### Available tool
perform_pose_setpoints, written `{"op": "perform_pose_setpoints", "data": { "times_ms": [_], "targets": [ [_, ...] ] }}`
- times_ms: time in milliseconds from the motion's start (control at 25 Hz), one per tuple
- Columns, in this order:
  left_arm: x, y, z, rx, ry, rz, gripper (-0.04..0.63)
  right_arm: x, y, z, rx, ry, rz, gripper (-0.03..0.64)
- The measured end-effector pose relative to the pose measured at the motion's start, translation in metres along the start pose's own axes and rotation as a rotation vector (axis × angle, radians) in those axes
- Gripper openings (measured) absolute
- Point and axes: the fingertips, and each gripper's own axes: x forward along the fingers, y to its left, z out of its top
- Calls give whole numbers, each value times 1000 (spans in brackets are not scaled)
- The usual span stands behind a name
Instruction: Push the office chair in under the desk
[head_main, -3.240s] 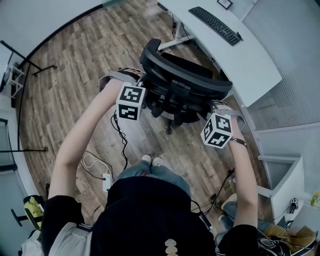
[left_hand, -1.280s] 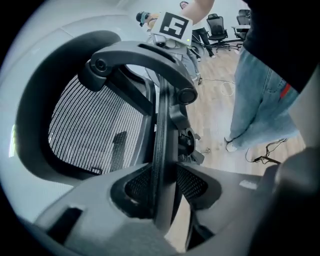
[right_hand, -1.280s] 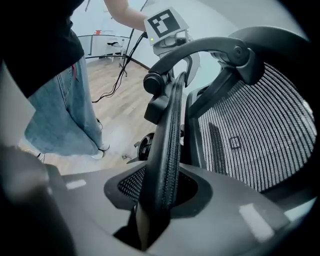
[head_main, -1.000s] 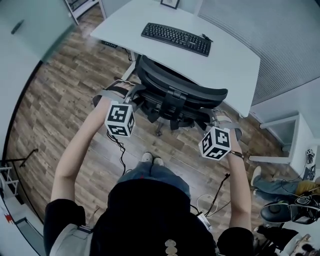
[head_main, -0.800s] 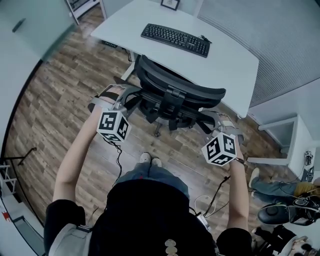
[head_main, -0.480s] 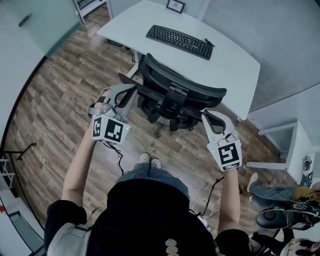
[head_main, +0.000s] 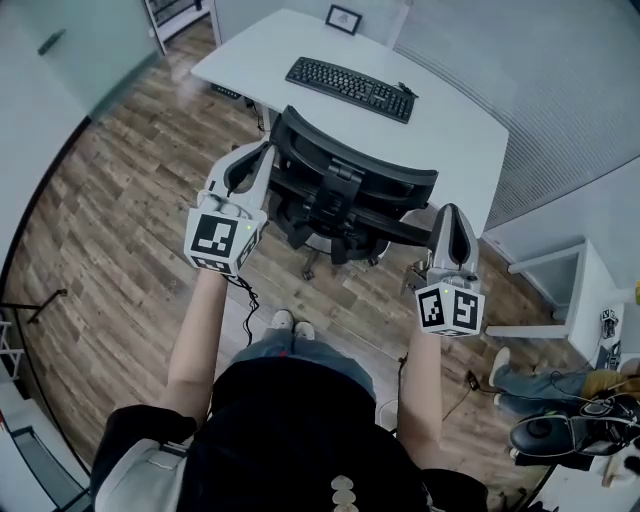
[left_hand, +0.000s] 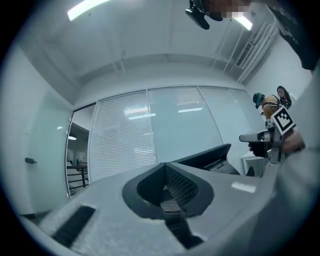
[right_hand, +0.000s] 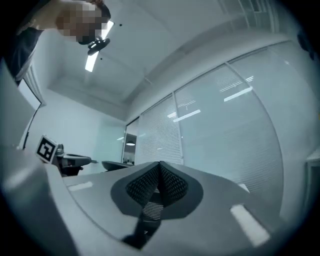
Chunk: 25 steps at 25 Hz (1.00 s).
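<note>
The black office chair (head_main: 350, 185) stands with its seat pushed in under the white desk (head_main: 460, 140), its curved back just off the desk's near edge. My left gripper (head_main: 258, 152) is at the left end of the chair back and my right gripper (head_main: 450, 212) at the right end, by the armrest; whether either touches the chair I cannot tell. Both point up and away. In the left gripper view my left gripper (left_hand: 166, 169) is shut with nothing between its jaws. My right gripper (right_hand: 159, 169) is shut on nothing too.
A black keyboard (head_main: 350, 85) and a small picture frame (head_main: 343, 18) lie on the desk. A white cabinet (head_main: 560, 290) stands at the right, with a seated person's legs (head_main: 525, 372) and gear below it. A cable (head_main: 245, 300) trails over the wooden floor. Glass walls surround the room.
Both grippers have come off the chair back, swung to point upward beside it, and closed their jaws. The chair has not moved.
</note>
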Motion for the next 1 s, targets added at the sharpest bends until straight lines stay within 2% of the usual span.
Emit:
{"op": "perform_pose_setpoints", "data": {
  "times_ms": [120, 240, 440, 720, 1000],
  "targets": [
    [0, -10, -16, -35, 31, 4, 8, -13, -18, -13, 30, 5, -116, 8],
    [-2, -16, -27, -73, 55, -7, 8, -23, -24, -25, 40, 28, -159, 8],
    [-5, -19, -29, -61, 74, -5, 8, -28, -24, -28, 55, 38, -167, 8],
    [-9, -16, -31, -63, 75, 30, 8, -25, -17, -32, 59, 55, -148, 6],
    [-9, -16, -35, -58, 89, 29, 8, -22, -10, -33, 53, 58, -119, 6]
  ]
}}
